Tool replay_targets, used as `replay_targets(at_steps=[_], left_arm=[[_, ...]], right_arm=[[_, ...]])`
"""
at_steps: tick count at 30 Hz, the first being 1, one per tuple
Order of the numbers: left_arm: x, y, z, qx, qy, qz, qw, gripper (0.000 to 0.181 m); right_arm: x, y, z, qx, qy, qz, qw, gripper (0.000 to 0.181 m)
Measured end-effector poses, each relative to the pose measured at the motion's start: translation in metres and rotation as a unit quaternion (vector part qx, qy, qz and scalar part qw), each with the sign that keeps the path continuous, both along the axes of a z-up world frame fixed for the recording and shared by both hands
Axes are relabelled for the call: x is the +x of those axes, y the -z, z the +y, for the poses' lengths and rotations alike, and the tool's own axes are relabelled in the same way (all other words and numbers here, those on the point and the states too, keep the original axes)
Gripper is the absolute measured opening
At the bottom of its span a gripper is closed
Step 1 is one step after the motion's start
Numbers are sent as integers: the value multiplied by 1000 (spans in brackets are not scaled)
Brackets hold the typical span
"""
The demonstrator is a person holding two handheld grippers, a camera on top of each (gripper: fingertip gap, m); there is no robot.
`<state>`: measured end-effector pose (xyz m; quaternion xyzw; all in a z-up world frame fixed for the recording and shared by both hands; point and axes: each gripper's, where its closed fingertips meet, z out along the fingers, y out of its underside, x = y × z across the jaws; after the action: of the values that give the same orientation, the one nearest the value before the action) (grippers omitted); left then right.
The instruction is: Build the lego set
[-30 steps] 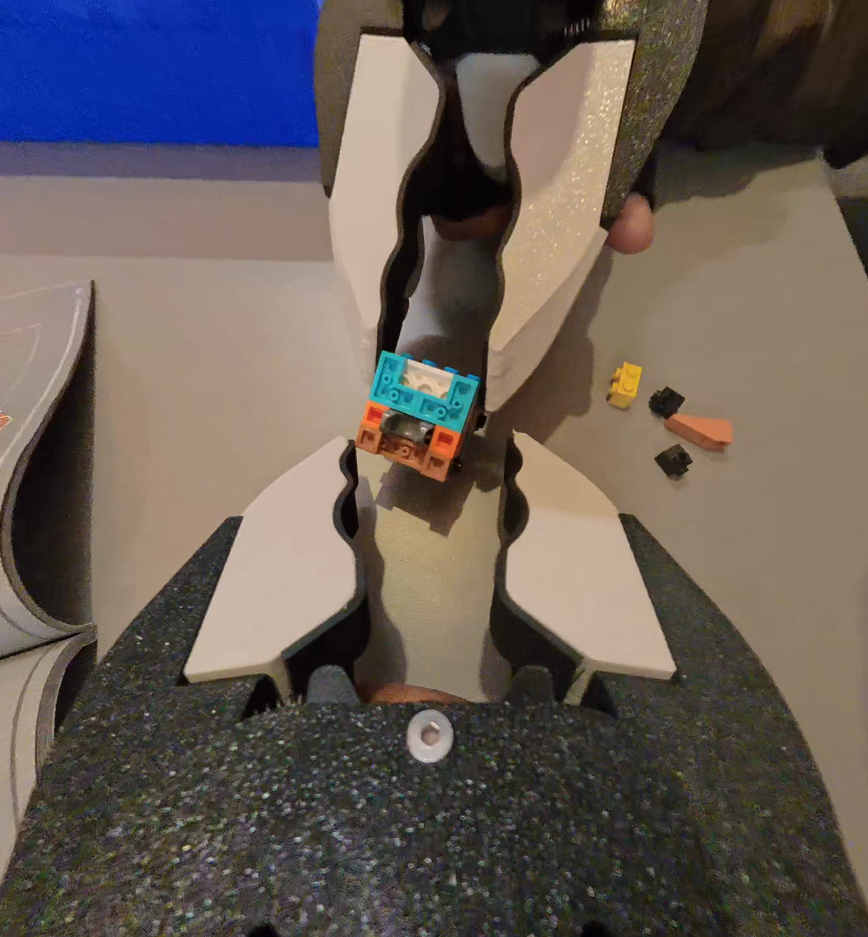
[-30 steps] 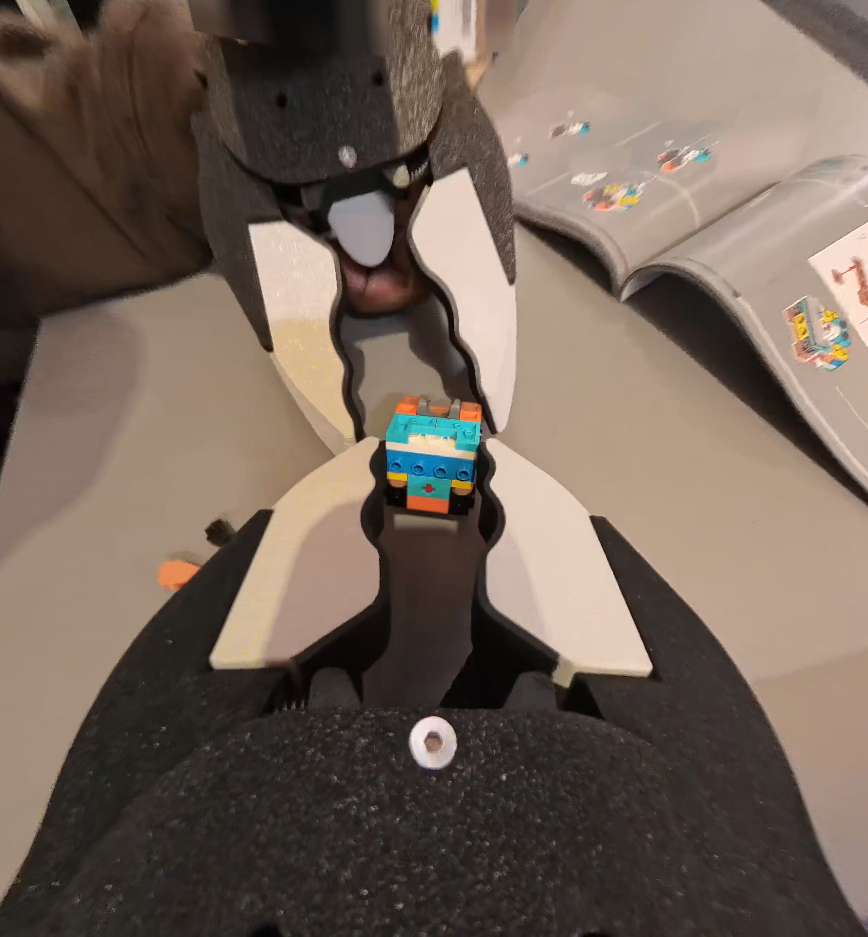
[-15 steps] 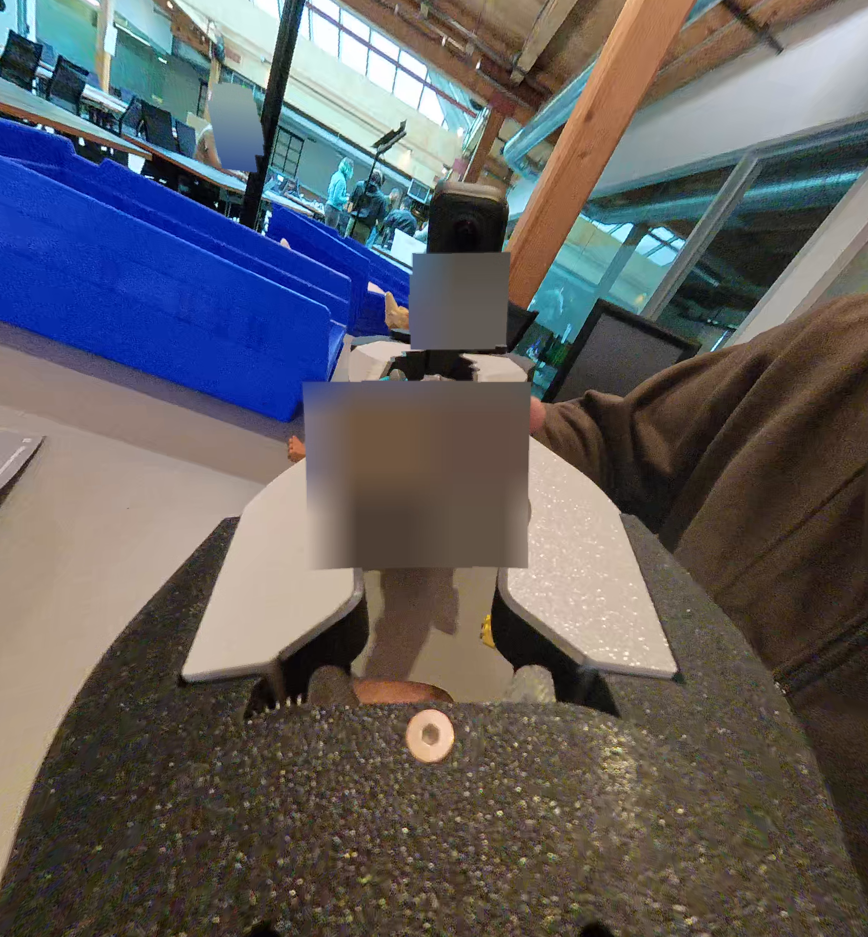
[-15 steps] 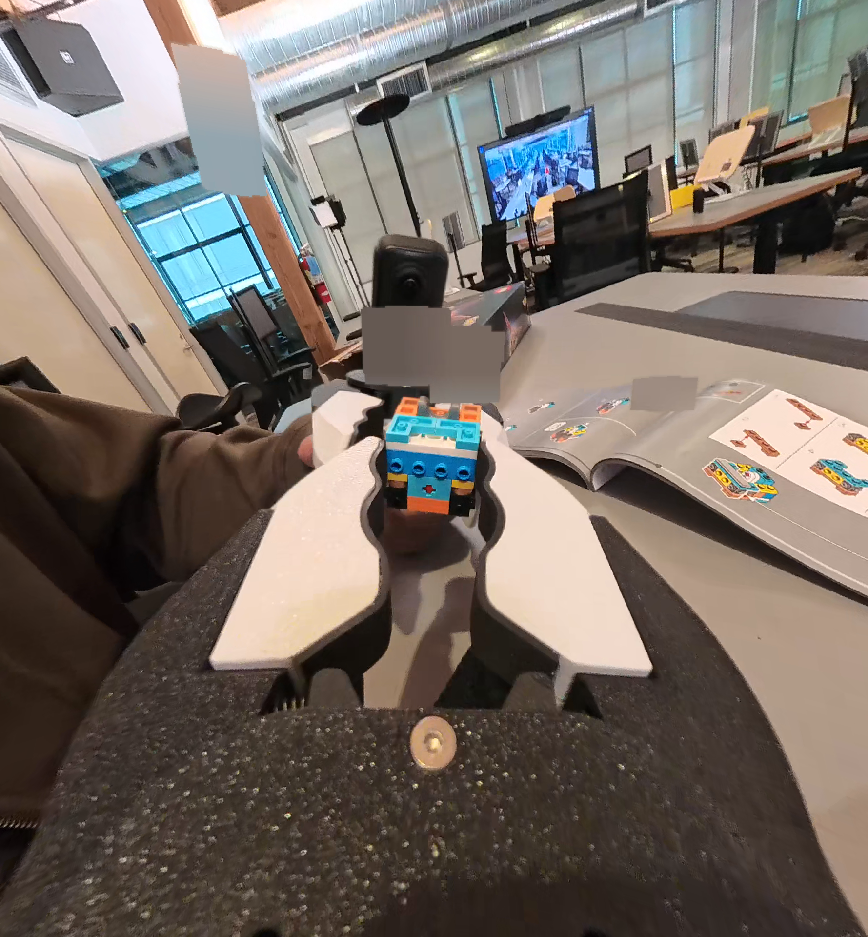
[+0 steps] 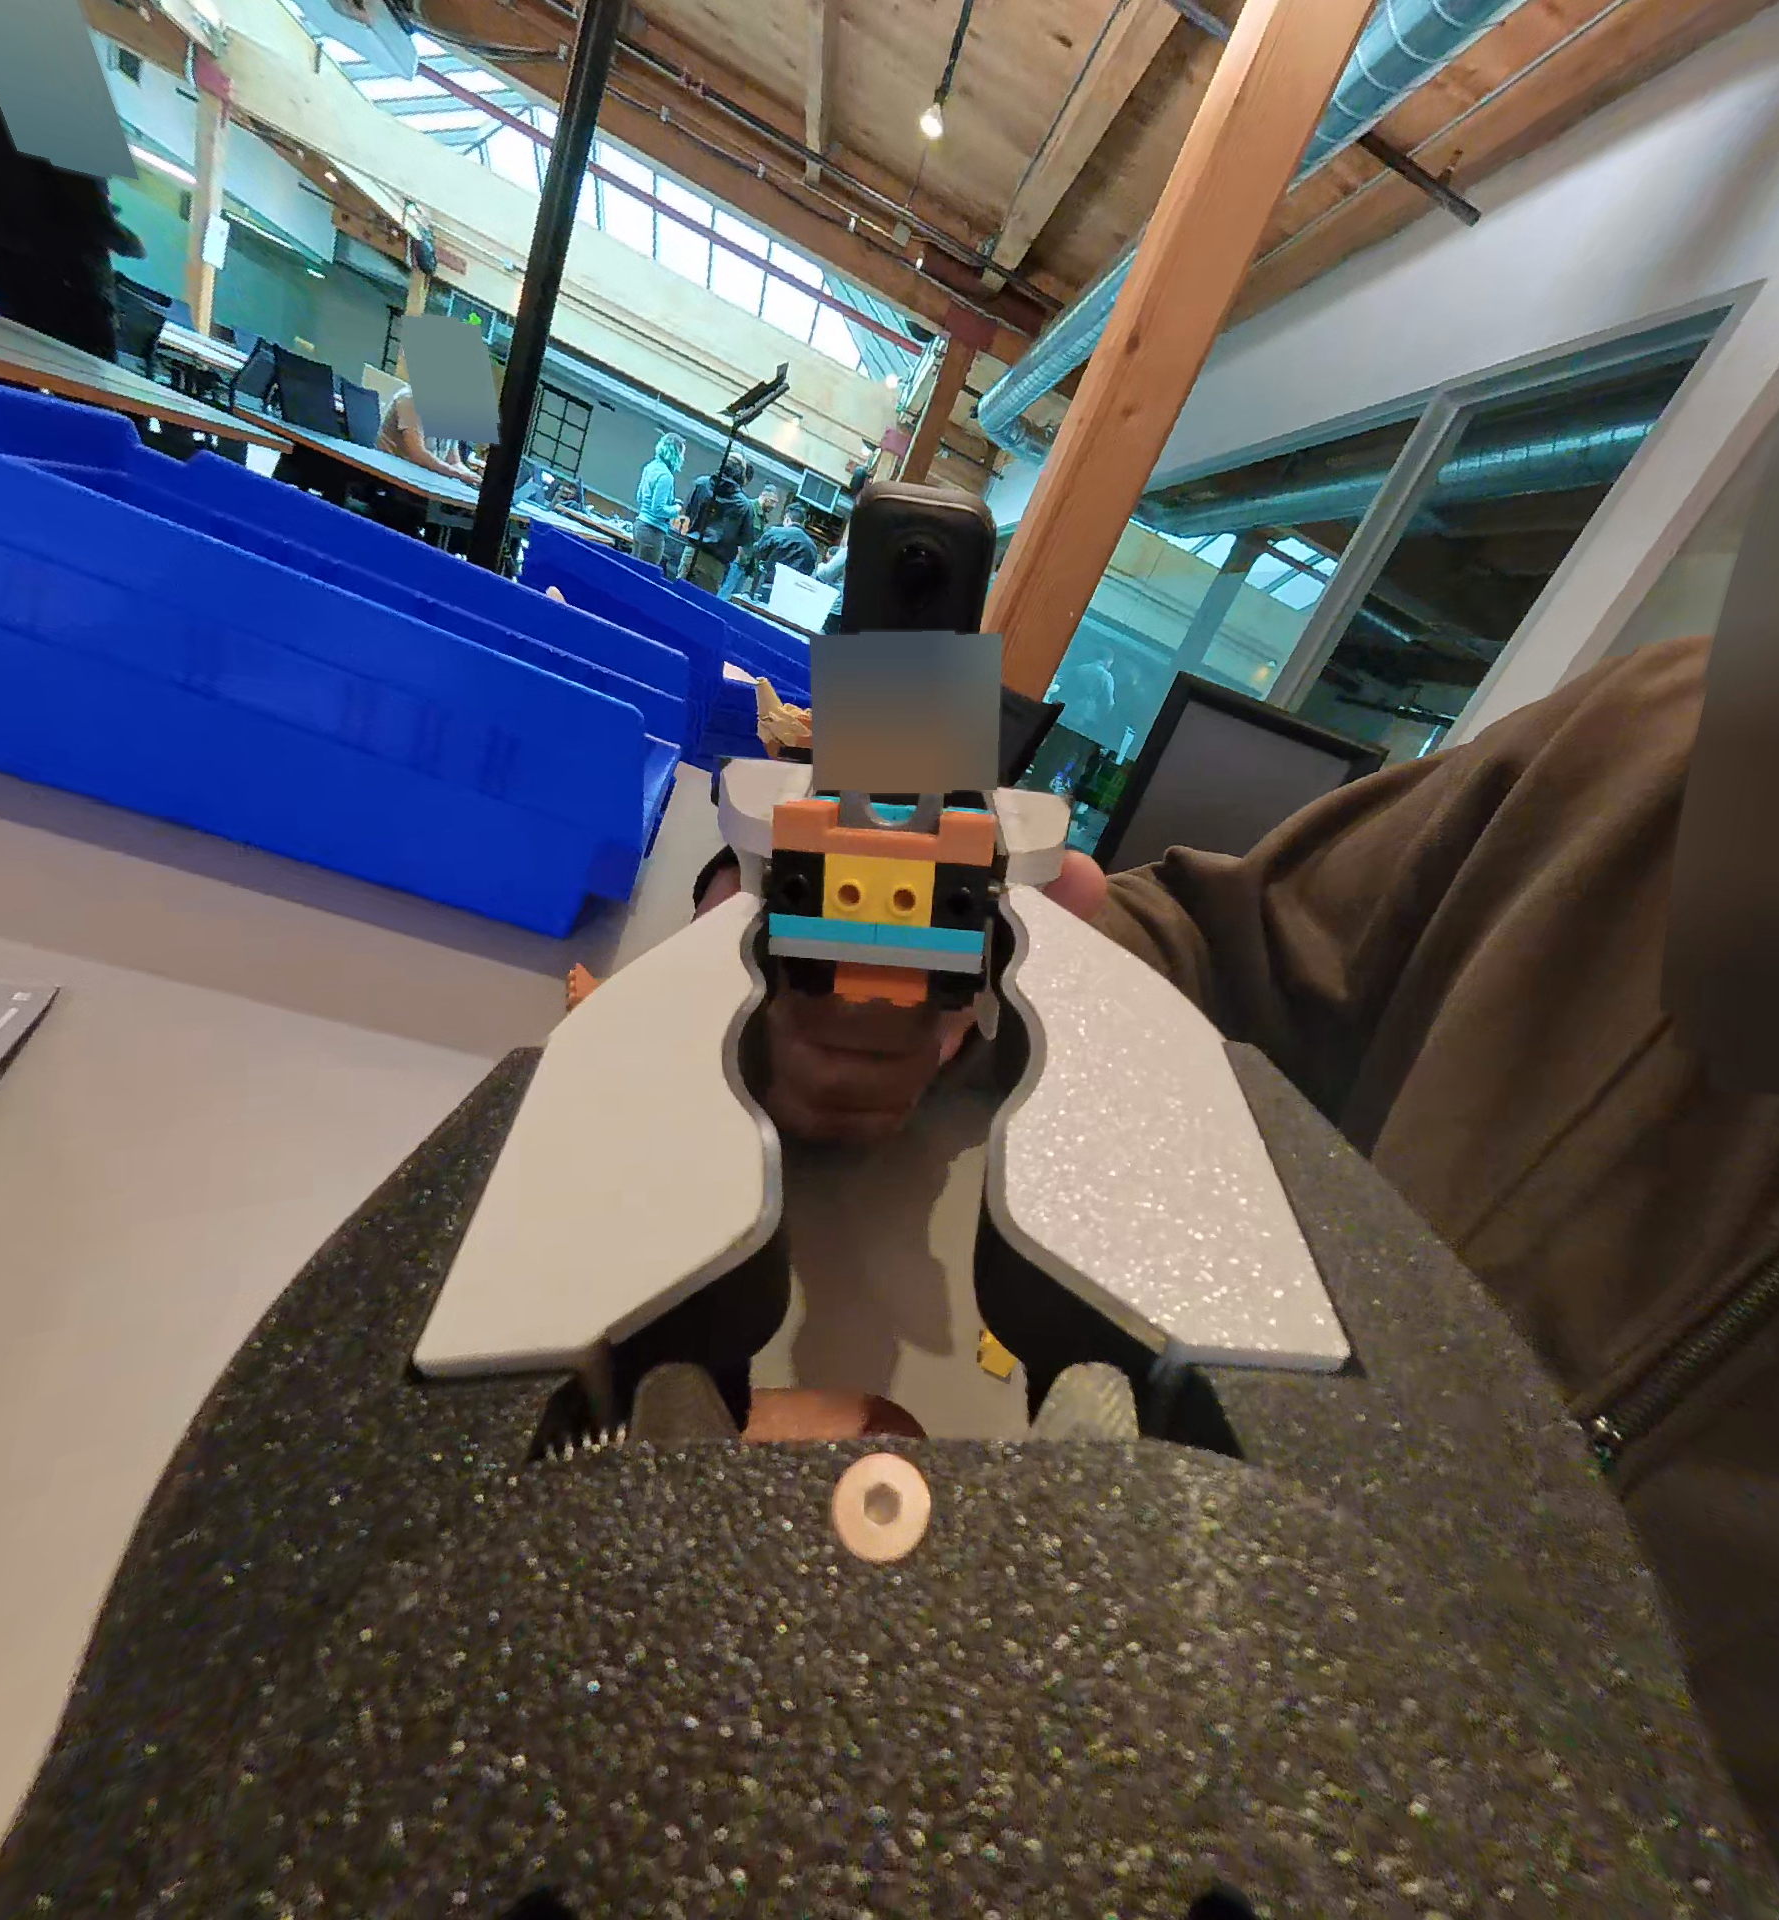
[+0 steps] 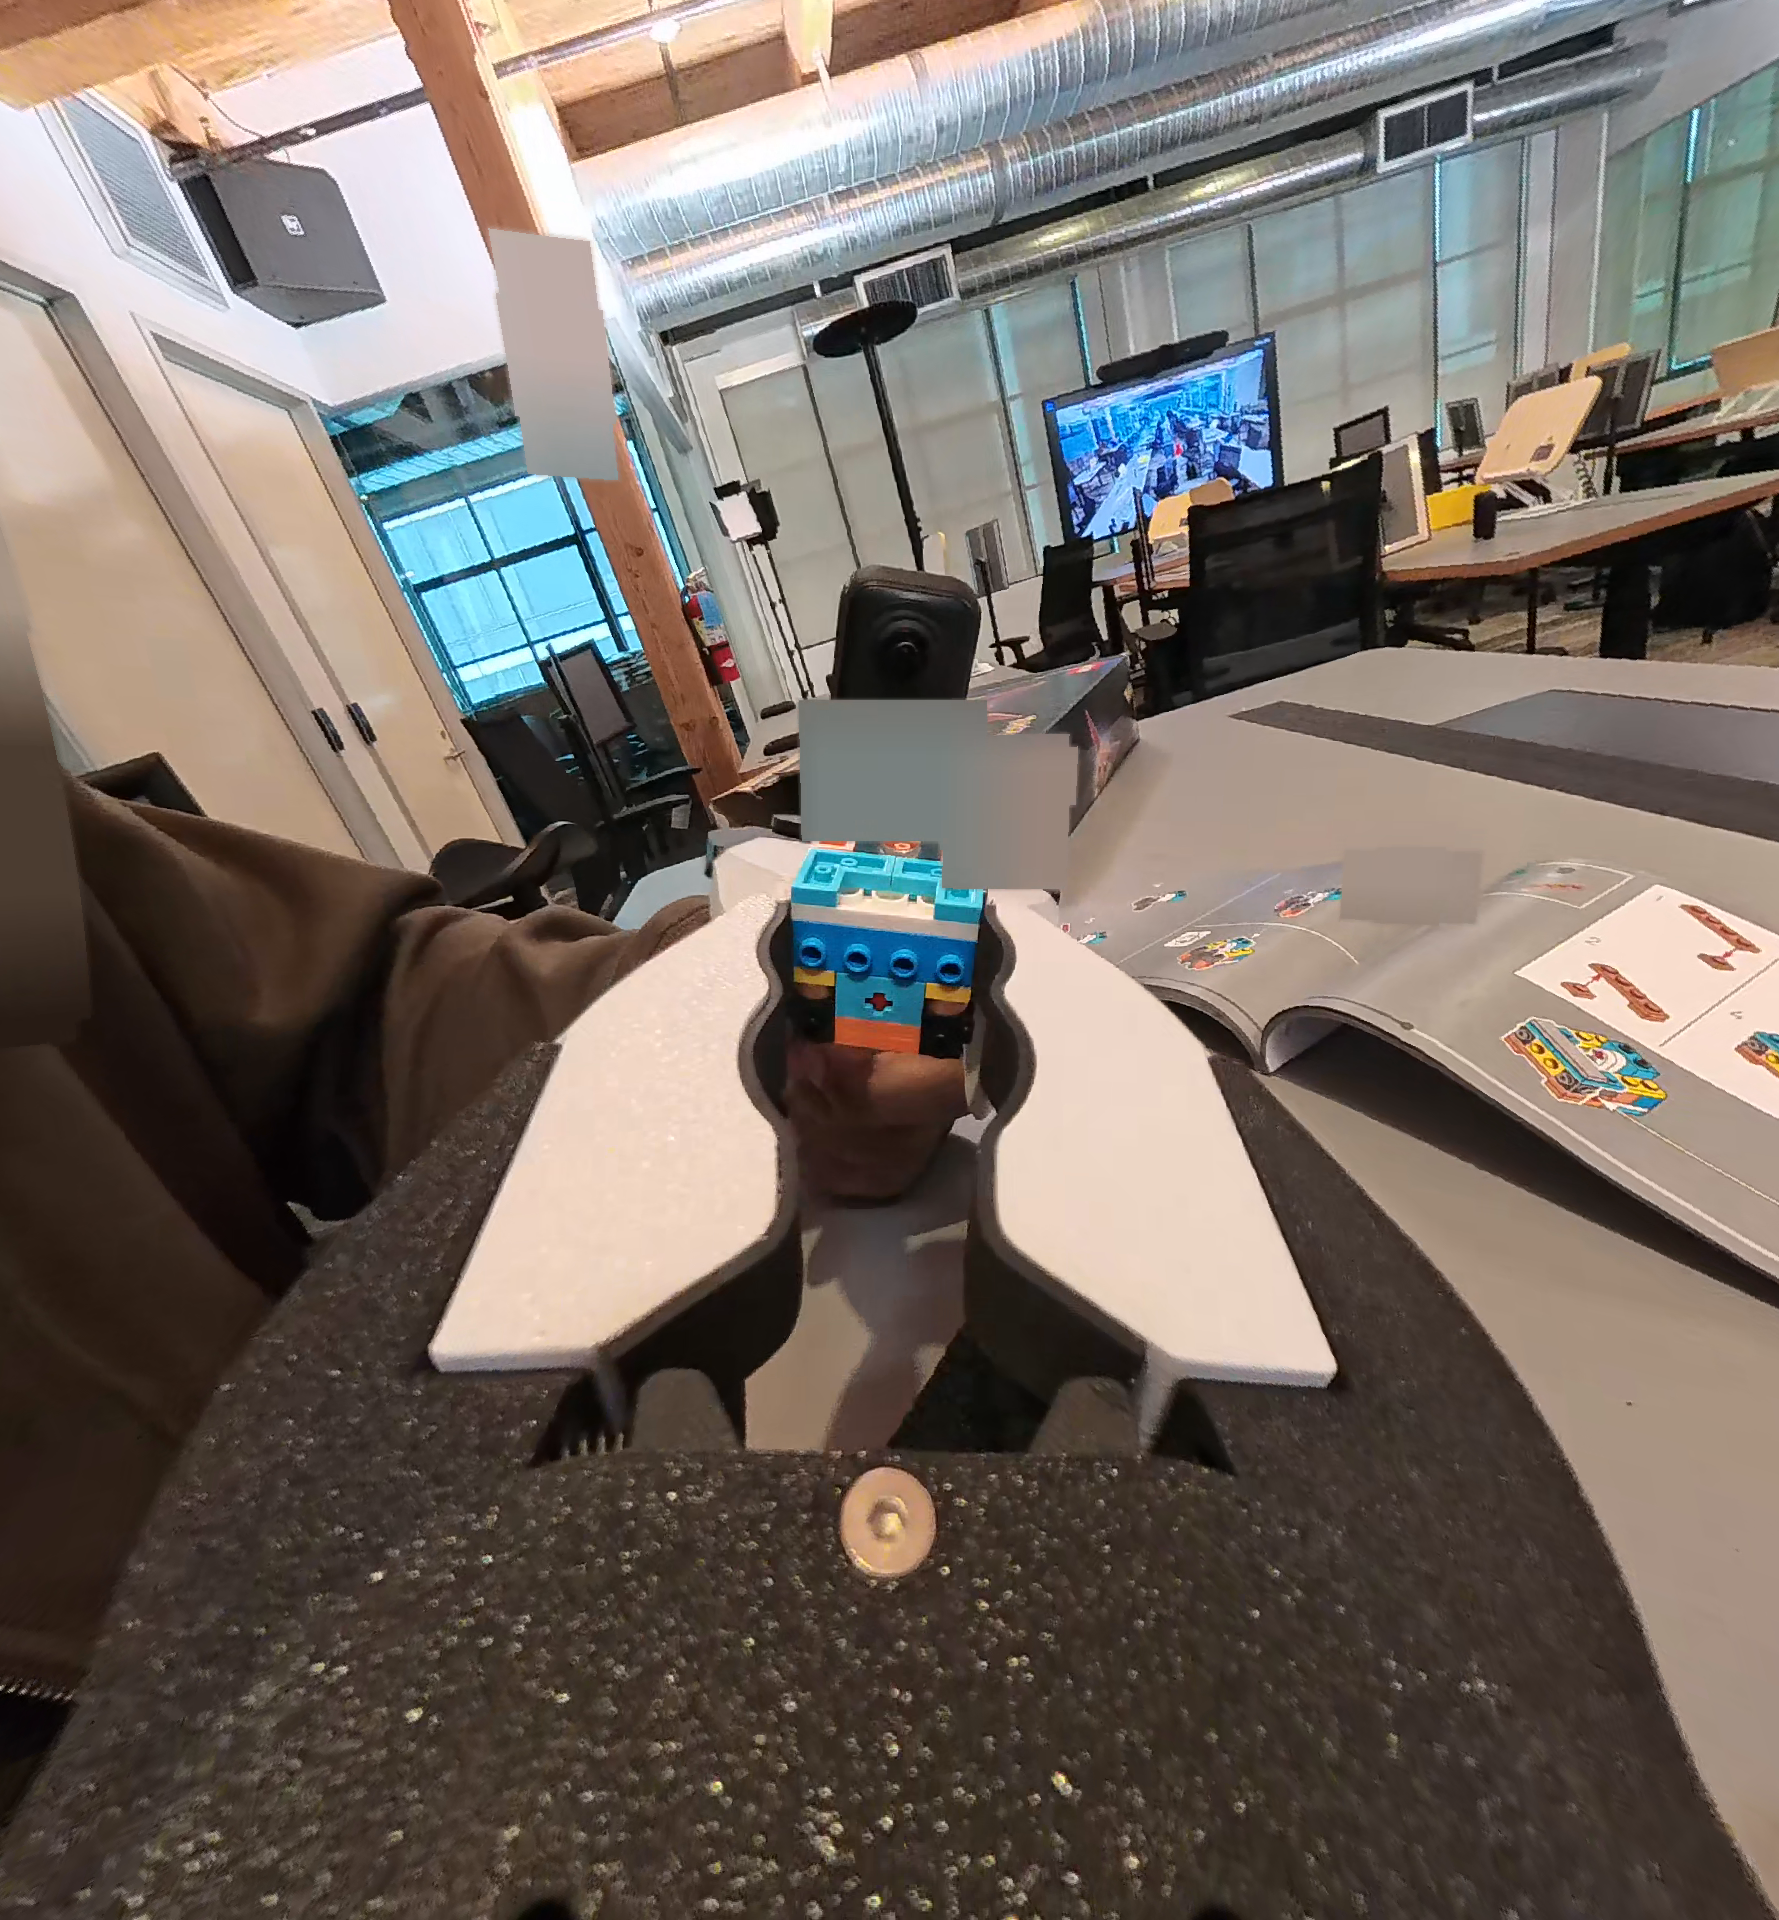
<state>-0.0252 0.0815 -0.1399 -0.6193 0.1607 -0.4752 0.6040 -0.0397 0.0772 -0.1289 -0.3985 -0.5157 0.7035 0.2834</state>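
Note:
A small lego model (image 5: pixel 880 894) of orange, black, yellow, teal and blue bricks is held in the air above the grey table (image 5: pixel 137 1143). My left gripper (image 5: pixel 880 935) has its white fingers closed against the model's sides. My right gripper (image 6: pixel 880 966) faces it from the other side and is shut on the same model (image 6: pixel 880 956), whose blue studded face shows in this view. In the left wrist view the right gripper's fingertips (image 5: pixel 1030 831) show just behind the model. The two grippers meet tip to tip.
An open instruction booklet (image 6: pixel 1487 1018) lies on the table to the right, with a dark lego box (image 6: pixel 1072 727) behind it. Blue bins (image 5: pixel 293 707) stand at the table's far left. A yellow brick (image 5: pixel 994 1351) and an orange piece (image 5: pixel 578 987) lie on the table. A brown sleeve (image 5: pixel 1436 987) is at the right. My two grippers' fingertips are within a few centimetres of each other.
Both grippers have tilted up from looking down at the table to level, lifting the model. The left gripper's fingers, open a second ago, have closed on the model.

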Motion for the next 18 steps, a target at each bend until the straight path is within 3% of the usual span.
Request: replay_targets(at_steps=[11, 18], left_arm=[[-3, 9, -1, 94, -75, 180, 976, 39], [-2, 17, -3, 106, -78, 235, 963, 39]], right_arm=[[7, -2, 1, 131, 29, 24, 991, 33], [13, 8, -1, 230, 20, 5, 973, 37]])
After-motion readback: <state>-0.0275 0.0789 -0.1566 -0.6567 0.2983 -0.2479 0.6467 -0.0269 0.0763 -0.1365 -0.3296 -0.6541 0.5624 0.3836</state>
